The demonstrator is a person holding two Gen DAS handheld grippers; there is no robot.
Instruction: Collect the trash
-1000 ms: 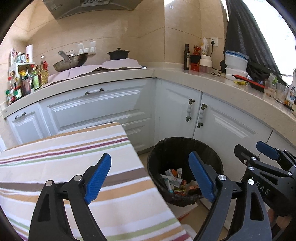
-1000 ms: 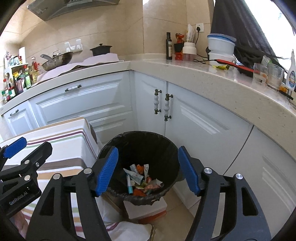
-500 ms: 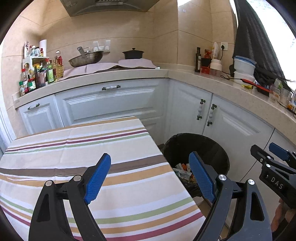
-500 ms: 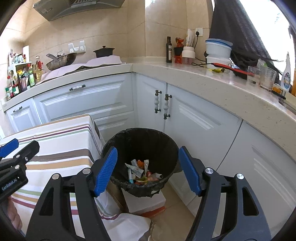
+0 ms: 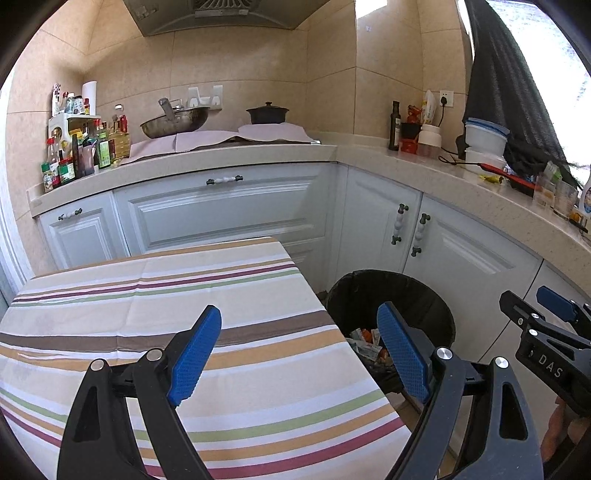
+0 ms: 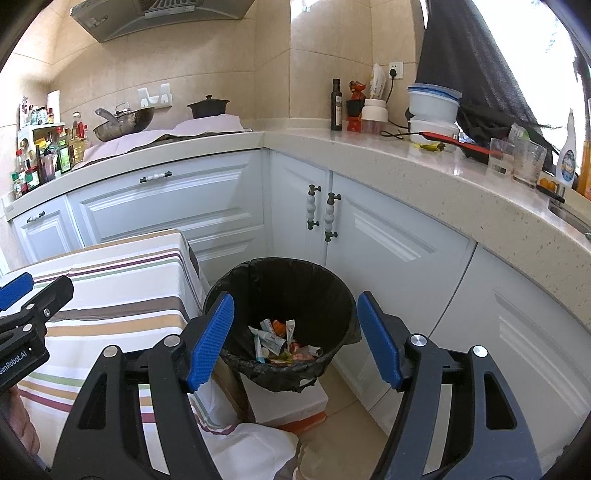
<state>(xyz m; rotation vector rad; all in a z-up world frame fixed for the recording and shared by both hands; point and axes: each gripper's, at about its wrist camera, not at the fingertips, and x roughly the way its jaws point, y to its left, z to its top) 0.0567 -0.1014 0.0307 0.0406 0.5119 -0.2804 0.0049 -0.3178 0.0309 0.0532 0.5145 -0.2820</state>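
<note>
Both grippers, left (image 5: 299,350) and right (image 6: 295,338), gaping wide with nothing between. Trash (image 6: 280,341) already down in the bin (image 6: 332,280) beside the table (image 5: 147,295). Probably worth scanning for leftovers first.

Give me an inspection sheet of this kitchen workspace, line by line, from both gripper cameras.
Surface: striped tablecloth on the table, no litter seen on it.
Job's things: wrappers lie in the black-lined trash bin.
Clutter: wok, dark pot, condiment bottles, glasses.
Grippers: left gripper open, empty; right gripper open, empty.
Cables: black cord on the counter below the wall socket.
Surroundings: white cabinets, range hood.
</note>
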